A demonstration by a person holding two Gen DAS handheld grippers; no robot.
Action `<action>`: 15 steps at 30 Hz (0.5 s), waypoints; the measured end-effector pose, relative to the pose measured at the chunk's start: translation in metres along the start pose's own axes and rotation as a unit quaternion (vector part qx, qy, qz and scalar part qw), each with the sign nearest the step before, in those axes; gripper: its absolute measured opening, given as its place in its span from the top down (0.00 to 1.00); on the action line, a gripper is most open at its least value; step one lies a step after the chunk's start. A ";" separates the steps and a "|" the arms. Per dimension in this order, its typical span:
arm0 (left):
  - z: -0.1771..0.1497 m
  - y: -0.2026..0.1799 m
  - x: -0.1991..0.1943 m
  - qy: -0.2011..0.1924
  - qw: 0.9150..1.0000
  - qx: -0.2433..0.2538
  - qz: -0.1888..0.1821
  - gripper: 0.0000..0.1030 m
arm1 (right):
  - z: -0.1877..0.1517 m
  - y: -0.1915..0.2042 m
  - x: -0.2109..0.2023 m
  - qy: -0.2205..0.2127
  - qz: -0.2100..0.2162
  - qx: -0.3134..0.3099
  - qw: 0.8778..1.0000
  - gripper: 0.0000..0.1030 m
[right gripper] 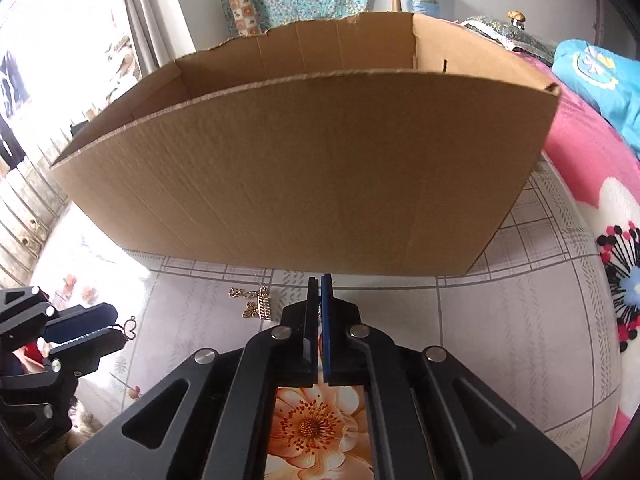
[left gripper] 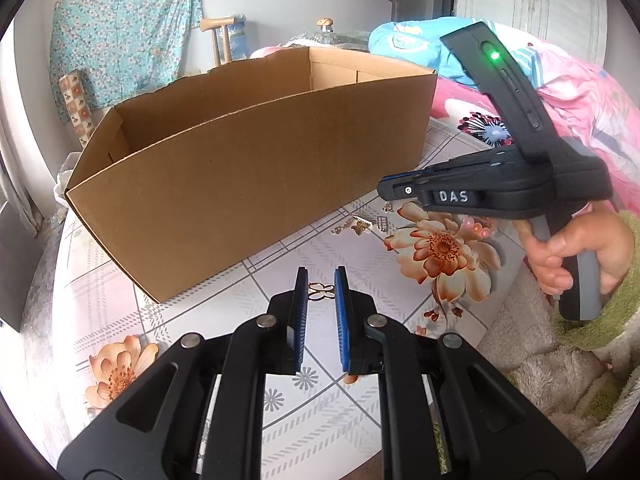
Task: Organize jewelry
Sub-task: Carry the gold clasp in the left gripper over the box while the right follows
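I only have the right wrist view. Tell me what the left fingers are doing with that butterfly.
Observer: From the left wrist view, the butterfly spans the narrow gap at the tip of the left gripper, pinched between the blue pads.
Operator: Now describe my own tip from the side.
Observer: A small gold piece shows just under the tip of the right gripper. I cannot tell whether it hangs from the fingers or lies on the cloth.
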State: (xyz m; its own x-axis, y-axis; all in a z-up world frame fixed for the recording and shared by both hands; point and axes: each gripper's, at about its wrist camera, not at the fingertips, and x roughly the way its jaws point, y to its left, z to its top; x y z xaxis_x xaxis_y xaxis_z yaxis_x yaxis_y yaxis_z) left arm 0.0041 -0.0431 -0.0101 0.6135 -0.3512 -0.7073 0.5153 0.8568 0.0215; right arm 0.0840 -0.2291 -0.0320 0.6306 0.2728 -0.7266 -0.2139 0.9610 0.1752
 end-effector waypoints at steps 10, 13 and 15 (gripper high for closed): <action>0.018 0.002 -0.041 -0.056 0.998 0.001 -0.004 0.88 | 0.013 0.003 -0.076 -0.086 0.055 0.024 0.995 0.99; 0.037 0.008 -0.062 -0.098 0.995 0.006 -0.008 0.88 | 0.029 0.011 -0.097 -0.115 0.071 0.004 0.991 0.99; 0.051 0.012 -0.071 -0.120 0.993 0.010 -0.010 0.88 | 0.041 0.014 -0.106 -0.128 0.087 -0.010 0.988 0.99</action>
State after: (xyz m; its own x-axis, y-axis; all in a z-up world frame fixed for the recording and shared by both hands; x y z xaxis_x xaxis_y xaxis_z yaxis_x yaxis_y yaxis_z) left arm -0.0029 -0.0270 0.0761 0.7267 -0.4505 -0.5186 0.5394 0.8417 0.0247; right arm 0.0443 -0.2424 0.0747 0.7503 0.4385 -0.4948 -0.3484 0.8983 0.2678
